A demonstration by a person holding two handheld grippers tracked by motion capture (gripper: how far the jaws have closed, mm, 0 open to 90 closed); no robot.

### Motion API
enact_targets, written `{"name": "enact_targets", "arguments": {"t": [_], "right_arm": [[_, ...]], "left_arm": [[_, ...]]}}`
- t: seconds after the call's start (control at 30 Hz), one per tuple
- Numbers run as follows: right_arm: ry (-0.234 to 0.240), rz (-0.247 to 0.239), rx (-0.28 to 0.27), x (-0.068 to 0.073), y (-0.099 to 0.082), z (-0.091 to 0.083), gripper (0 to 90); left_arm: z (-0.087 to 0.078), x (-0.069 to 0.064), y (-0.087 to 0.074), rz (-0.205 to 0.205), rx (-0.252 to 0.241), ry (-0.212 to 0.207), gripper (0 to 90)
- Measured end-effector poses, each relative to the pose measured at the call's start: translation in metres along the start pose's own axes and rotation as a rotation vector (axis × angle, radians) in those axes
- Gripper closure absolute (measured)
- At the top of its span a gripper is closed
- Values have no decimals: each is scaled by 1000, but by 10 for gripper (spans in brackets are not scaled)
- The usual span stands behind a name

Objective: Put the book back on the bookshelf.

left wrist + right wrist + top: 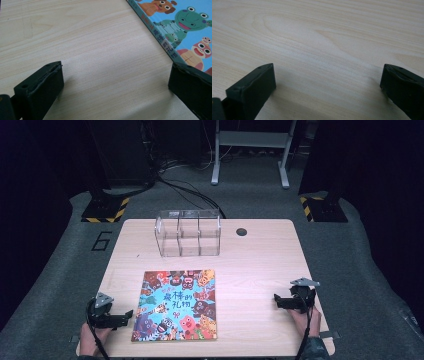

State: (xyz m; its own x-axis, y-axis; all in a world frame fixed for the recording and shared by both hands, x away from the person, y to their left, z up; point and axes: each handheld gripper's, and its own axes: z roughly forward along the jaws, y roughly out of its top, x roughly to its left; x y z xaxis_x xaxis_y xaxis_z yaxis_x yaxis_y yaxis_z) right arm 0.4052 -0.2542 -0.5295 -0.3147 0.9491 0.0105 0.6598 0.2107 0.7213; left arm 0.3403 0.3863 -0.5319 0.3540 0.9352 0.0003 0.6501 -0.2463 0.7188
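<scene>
Picture book (176,305) on table (260,270), left gripper (126,316), right gripper (278,301), clear organizer (188,233)

Blue book (176,305) with colourful cartoon animals; pale woodgrain table (260,270).

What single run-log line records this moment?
left tool: open, beside colourful picture book | right tool: open, over wooden table | clear plastic organiser: untouched

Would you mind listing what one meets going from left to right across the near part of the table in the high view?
Left gripper → picture book → bare stretch of the wooden table → right gripper. Both grippers rest open on the table, each apart from the book.
</scene>
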Motion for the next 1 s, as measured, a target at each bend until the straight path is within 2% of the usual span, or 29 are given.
{"name": "enact_targets", "arguments": {"t": [0.17,0.3,0.43,0.5,0.6,0.63,0.67,0.7,0.77,0.8,0.83,0.87,0.93,1.0], "right_arm": [[3,-16,8,0,1,0,0],[6,-10,9,1,1,0,0],[8,-12,1,2,1,1,0],[8,-15,2,2,1,1,0],[10,-14,3,2,1,1,0],[10,-15,2,2,1,1,0],[10,-15,2,2,1,1,0],[12,-16,2,2,1,1,0],[13,-15,1,2,1,1,0],[13,-16,1,2,1,1,0],[13,-16,1,2,1,1,0],[13,-16,-1,2,1,1,0],[13,-15,0,2,1,1,1],[13,-15,-1,2,1,1,1]], "left_arm": [[0,0,0,1,1,0,1],[0,0,0,0,0,1,2],[0,-1,1,-21,0,24,3],[-2,-1,3,-48,5,-1,6],[-5,-1,6,-64,-15,-9,4],[-8,-1,9,-60,-3,-23,4],[-8,-3,11,-68,-21,-26,4],[-10,-7,15,-58,-29,-47,2],[-11,-9,17,-53,-32,-48,0],[-12,-10,20,-49,-26,-58,0],[-11,-12,21,-49,-40,-71,0],[-12,-13,23,-48,-28,-83,0],[-9,-19,26,-47,-42,-94,0],[-9,-20,26,-40,-33,-99,0]]}}
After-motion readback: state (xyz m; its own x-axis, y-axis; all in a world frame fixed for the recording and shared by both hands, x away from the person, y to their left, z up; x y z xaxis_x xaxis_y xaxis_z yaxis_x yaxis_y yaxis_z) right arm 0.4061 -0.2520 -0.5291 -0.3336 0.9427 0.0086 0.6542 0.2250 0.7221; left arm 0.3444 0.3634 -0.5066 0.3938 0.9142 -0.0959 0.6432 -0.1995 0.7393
